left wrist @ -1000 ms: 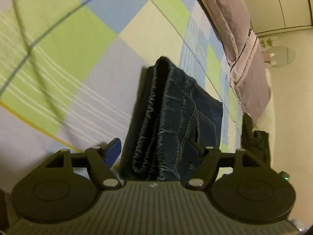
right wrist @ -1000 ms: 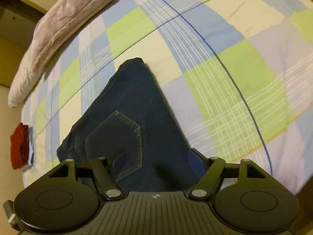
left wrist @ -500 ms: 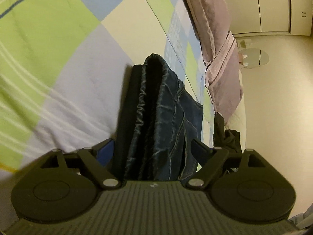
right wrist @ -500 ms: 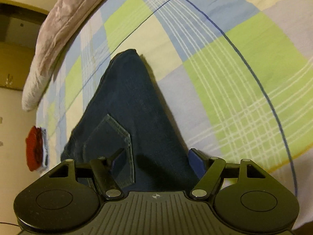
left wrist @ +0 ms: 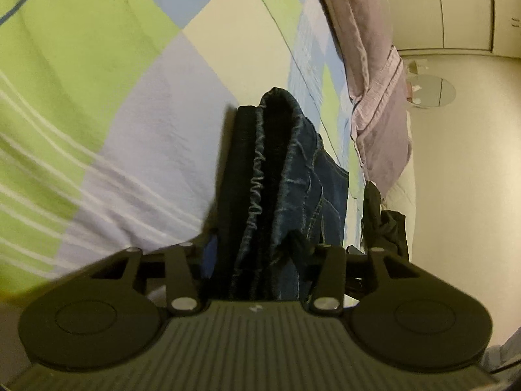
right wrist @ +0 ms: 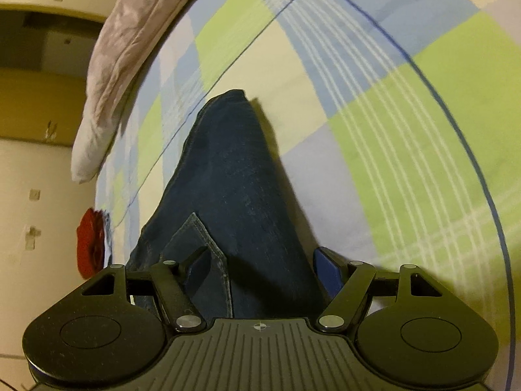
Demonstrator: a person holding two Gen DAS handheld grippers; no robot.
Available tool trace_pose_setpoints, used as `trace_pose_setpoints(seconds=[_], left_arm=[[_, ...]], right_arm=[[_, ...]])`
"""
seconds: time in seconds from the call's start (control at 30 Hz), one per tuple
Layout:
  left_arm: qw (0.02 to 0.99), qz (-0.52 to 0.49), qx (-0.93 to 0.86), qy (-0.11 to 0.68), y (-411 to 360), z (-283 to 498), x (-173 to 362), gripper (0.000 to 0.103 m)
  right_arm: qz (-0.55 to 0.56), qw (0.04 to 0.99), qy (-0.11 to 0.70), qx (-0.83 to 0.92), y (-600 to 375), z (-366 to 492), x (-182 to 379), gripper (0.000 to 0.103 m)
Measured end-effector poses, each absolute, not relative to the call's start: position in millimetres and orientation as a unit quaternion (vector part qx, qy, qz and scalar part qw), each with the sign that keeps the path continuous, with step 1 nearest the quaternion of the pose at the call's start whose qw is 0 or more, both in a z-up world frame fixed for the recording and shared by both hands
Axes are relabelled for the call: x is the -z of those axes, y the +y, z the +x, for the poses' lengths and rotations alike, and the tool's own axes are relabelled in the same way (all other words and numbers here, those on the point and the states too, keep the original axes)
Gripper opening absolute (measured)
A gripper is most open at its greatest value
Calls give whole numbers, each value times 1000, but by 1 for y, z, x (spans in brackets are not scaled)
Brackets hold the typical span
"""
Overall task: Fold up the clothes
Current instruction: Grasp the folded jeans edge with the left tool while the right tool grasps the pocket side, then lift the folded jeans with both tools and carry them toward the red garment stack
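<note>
**Denim stack on the checked bed, one tool at each end**

Denim fills the foreground of both wrist views: the folded jeans (left wrist: 286, 176) lie on the bed (left wrist: 97, 104), whose sheet is checked in green, lilac, cream and blue with thin white stripes.

At the layered edge of the jeans, the left tool (left wrist: 257, 254) has the stacked folds between its fingers, and its jaws are closing on them. The blue pad on one side sits against the dark outer layer, and the black finger on the other side presses into bunched cloth, so the stack looks pinched.

At the other side of the jeans, the right tool (right wrist: 260, 267) stands with its jaws spread wide over the flat top layer. One blue pad lies over the stitched back pocket (right wrist: 202, 244); the other sits at the jeans' edge, where denim meets the sheet. Nothing is squeezed between them; whether the pads touch the fabric I cannot tell.

Just beyond the jeans in the left view, a dark garment (left wrist: 387, 224) hangs at the bed's edge. Farther from the jeans, a crumpled pinkish quilt (left wrist: 368, 75) runs along the bed's far side. In the right view, a red item (right wrist: 91, 244) lies near the bed's edge, well apart from the jeans. Farthest off are a pale floor and white cabinet doors (left wrist: 456, 9).
</note>
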State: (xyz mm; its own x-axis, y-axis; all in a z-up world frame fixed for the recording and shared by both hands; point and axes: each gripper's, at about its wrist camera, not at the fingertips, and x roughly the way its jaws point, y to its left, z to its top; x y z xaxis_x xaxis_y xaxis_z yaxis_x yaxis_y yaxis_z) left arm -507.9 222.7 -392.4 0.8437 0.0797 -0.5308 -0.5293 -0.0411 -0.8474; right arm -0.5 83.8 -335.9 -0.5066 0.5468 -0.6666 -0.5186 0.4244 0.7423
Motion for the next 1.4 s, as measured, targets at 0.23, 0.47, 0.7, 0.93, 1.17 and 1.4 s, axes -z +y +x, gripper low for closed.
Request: trace_pose_setpoints(seconds=[0.23,0.47,0.7,0.93,1.17,1.4], left_arm=[[698,-661,-214,173,218,-508,370,32],[678,-675,-231,177,220,-498,388,39],[703,-640,-243,193,214,-489,360,24],[707,-627,-255,206,218,-502,307,22],[719,-598,-296,196,214,-560,227,22],[716,-587,-335,172,229,-669,192,22]], right_arm=[[-36,460,655,-598,108,-16,339,56],[-18,434,672,-599,109,-7,359,41],[-21,446,656,-608,108,-16,338,20],[-15,447,653,-612,103,-37,285,18],[36,415,660,-626,109,-80,233,18],[27,379,655,-653,155,-177,202,18]])
